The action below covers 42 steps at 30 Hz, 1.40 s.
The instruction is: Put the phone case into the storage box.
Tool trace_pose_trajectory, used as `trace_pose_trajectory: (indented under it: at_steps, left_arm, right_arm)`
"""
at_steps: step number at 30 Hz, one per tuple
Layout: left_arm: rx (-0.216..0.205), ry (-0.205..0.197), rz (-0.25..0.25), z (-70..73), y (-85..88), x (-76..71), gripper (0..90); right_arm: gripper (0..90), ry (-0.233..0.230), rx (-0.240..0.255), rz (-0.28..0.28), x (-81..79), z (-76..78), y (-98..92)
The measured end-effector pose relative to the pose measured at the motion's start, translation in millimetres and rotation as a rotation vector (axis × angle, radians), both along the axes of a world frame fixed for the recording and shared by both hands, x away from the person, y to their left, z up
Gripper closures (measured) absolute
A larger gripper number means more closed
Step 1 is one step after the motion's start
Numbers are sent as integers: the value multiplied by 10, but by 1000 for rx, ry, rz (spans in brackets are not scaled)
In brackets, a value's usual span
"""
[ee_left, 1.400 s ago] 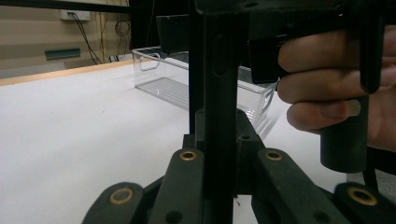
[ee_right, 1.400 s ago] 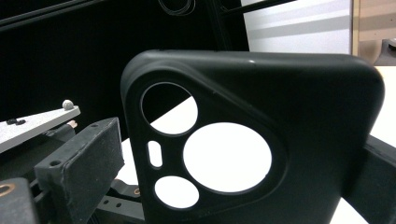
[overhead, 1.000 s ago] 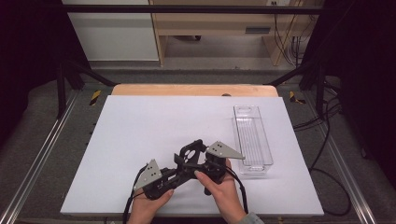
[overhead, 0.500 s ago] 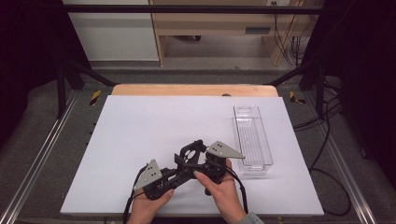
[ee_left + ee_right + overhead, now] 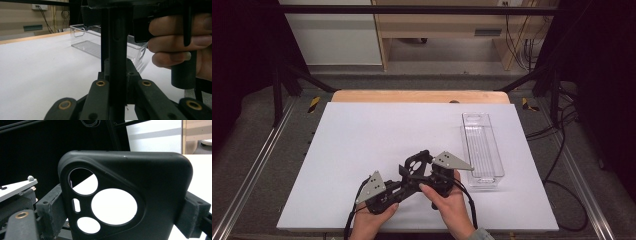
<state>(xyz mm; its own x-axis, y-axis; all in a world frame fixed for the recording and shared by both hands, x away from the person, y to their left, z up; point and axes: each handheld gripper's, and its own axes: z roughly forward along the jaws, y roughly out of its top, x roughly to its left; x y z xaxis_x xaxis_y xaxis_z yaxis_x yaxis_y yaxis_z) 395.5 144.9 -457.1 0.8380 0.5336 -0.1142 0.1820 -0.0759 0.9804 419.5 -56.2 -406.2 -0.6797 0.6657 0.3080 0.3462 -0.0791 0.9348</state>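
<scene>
Right now both grippers clamp one black phone case low over the board: right gripper across its width, left gripper pinched on its edge. Risk: uneven pull twists it loose. White board, clear tray right, dark room.

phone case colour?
Matte black phone case, plain, with cut-out camera holes; clearest in the right gripper view.

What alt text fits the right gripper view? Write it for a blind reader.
A black soft-plastic phone case with round camera cutouts stands edge to edge between the right gripper jaws, which clamp its sides. Behind lie a white table and dark curtain.
</scene>
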Motion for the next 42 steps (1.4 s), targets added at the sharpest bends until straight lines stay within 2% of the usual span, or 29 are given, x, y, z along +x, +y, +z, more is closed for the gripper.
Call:
trace_pose_trajectory:
  at_steps: [25, 31, 38, 42]
  left_arm:
    - [4, 12, 6, -14, -15, 2, 828]
    - [23, 1, 8, -7, -50, -9, 750]
    - [30, 8, 33, 1, -49, 18, 567]
    - [48, 9, 37, 0, -72, 24, 457]
  right_arm:
    - [142, -18, -40, -14, -26, 9, 23]
    - [143, -23, -43, -15, -30, 10, 27]
    - [144, -30, -48, -18, -30, 14, 20]
    - [144, -29, -50, -24, -25, 14, 9]
